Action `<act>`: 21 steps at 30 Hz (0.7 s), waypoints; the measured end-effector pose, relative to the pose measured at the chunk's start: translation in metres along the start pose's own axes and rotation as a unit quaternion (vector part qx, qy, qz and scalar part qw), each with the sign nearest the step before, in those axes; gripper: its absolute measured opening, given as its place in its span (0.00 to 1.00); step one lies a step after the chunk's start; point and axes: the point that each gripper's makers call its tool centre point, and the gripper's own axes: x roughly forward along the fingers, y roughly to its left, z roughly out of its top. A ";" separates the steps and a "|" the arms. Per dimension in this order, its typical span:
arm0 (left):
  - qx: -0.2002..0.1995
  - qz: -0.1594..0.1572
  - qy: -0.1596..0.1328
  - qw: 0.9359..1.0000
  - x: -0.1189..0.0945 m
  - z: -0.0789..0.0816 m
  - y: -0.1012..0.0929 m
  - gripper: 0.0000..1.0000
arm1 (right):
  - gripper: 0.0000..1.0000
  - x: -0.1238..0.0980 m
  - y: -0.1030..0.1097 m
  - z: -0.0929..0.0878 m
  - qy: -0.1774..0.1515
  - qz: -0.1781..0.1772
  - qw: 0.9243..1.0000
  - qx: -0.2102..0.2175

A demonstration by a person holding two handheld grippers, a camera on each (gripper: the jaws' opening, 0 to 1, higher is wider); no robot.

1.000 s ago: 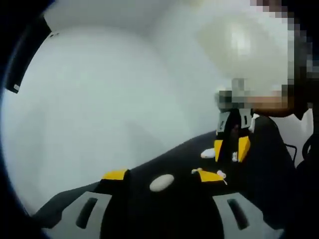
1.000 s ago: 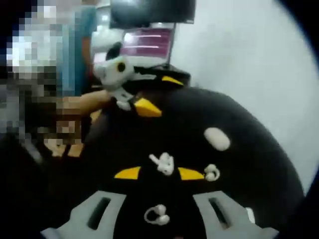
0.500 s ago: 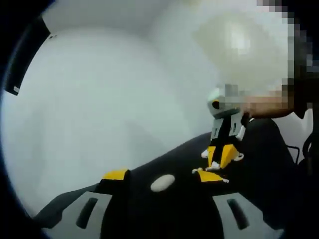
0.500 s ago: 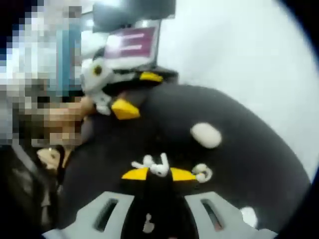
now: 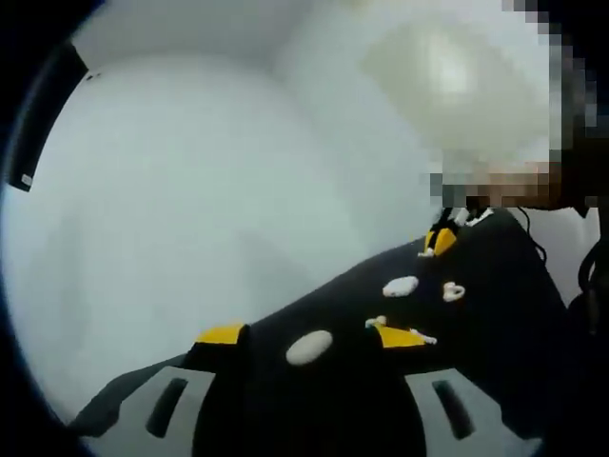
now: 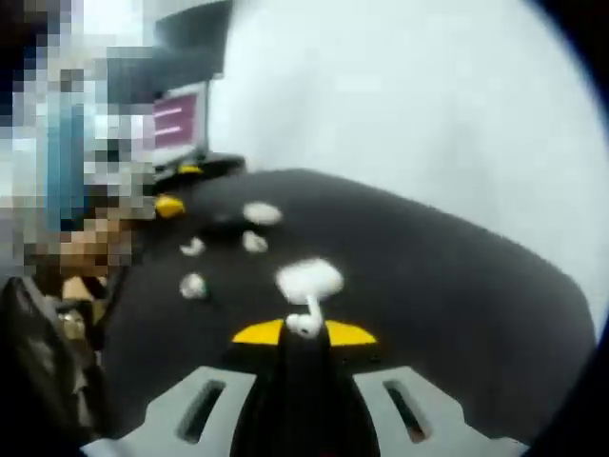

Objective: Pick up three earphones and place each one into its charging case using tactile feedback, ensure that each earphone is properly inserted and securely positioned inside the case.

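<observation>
In the right gripper view my right gripper point(image 6: 304, 333) is shut on a white earphone point(image 6: 304, 324), held over the black mat point(image 6: 447, 286). A white oval charging case point(image 6: 309, 278) lies just beyond the tips. Farther off are a second case point(image 6: 262, 212) and loose earphones point(image 6: 193, 285) point(image 6: 253, 242). In the left gripper view my left gripper point(image 5: 310, 334) stands open low over the mat, with a white case point(image 5: 309, 348) between its yellow tips. Another case point(image 5: 401, 286) and an earphone point(image 5: 453, 291) lie beyond. The right gripper point(image 5: 440, 240) shows far off at the mat's back.
The black mat point(image 5: 495, 333) ends in a curved edge against a pale wall. A monitor point(image 6: 176, 119) stands behind the mat at the left of the right gripper view. A person's hand point(image 6: 90, 249) holds the left gripper there.
My right gripper shut on an earphone, lifted it and drew back across the mat; a case now lies just ahead of it. The left gripper stayed put and open.
</observation>
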 end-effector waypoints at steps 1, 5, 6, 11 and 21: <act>0.002 -0.001 0.002 1.000 0.000 -0.001 -0.001 0.48 | 0.17 0.000 0.003 -0.005 0.009 0.007 1.000 -0.008; 0.004 0.000 0.007 1.000 0.000 -0.002 -0.001 0.48 | 0.17 0.007 0.014 -0.003 -0.002 0.029 1.000 -0.005; 0.005 0.002 0.007 1.000 0.000 -0.002 -0.001 0.48 | 0.17 0.009 0.015 -0.001 -0.007 0.032 0.999 -0.002; 0.008 0.002 0.015 1.000 0.000 -0.003 -0.003 0.48 | 0.17 0.017 0.023 0.001 -0.009 0.044 0.999 -0.003; 0.013 -0.001 0.021 1.000 0.000 -0.004 -0.006 0.48 | 0.25 0.021 0.027 -0.004 0.000 0.047 0.998 -0.033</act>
